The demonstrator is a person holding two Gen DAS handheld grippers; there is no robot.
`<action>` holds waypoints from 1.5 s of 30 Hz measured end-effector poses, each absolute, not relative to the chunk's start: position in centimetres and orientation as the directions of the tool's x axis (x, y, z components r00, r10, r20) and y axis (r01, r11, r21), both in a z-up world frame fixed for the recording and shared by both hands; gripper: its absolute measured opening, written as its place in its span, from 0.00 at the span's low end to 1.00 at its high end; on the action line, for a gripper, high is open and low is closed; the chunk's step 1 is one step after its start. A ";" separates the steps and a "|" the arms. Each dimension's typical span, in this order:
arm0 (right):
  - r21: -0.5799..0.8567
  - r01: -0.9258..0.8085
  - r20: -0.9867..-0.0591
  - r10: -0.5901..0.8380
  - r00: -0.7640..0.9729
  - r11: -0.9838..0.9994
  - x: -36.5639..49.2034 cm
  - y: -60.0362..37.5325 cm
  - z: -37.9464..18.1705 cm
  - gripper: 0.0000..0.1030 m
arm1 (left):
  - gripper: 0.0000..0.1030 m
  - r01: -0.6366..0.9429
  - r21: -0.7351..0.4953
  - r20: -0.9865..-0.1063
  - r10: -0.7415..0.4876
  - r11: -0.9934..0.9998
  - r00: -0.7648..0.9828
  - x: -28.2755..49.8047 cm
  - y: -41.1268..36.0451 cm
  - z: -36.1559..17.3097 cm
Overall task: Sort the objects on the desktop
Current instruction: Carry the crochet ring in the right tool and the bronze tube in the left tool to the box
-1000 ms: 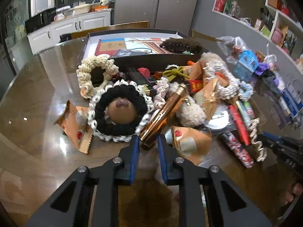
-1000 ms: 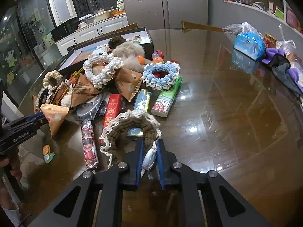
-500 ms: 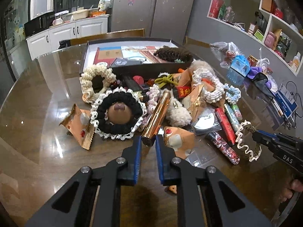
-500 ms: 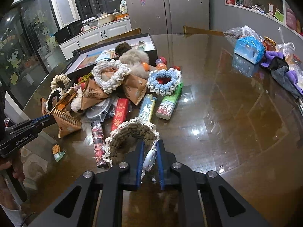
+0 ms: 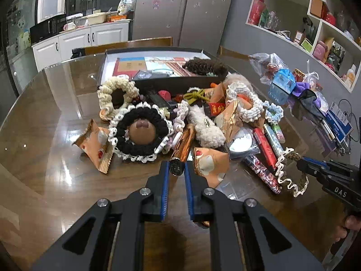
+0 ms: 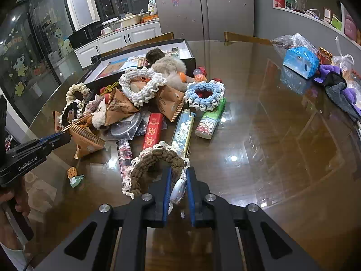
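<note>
Sorting has barely begun: the left gripper (image 5: 175,173) jaws are closed on a copper tube lighter (image 5: 182,145), the right gripper (image 6: 178,180) jaws on a lace-trimmed brown crocheted scrunchie (image 6: 155,160), both beside the heap at the glossy brown surface's (image 6: 270,140) middle; the black open box (image 5: 158,83) holds few items.

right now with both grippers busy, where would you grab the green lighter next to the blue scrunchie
Grip the green lighter across its narrow body near the middle, coming from above. It lies flat on the table, top end tucked against the blue scrunchie, the blue patterned lighter close on its left. Its right side is open, so that suits the right gripper, once free.
</note>
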State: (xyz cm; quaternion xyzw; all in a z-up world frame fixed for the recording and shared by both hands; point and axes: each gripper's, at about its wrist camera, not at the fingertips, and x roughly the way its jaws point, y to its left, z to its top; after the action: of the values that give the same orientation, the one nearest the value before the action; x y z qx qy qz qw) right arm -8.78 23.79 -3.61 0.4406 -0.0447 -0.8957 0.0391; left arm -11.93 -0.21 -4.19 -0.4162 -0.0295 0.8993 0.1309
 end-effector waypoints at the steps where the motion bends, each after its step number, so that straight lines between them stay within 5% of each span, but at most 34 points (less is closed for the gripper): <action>1: 0.116 0.030 -0.781 -0.109 -0.614 -0.993 -8.7 23.9 -3.4 0.13 | 0.14 -0.214 -0.159 -0.740 0.259 -0.964 -0.621 -11.8 -0.2 -4.0; 45: 0.118 0.215 -0.657 -0.239 -0.715 -0.969 -15.6 18.5 6.4 0.13 | 0.12 -0.137 -0.136 -0.654 0.192 -0.981 -0.732 -14.7 -3.4 4.5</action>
State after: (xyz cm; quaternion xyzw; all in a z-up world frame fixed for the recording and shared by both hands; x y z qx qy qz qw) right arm -15.61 18.51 6.37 0.3572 -0.0165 -0.9258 0.1226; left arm -14.68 -3.42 4.49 -0.3552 -0.0392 0.9298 0.0884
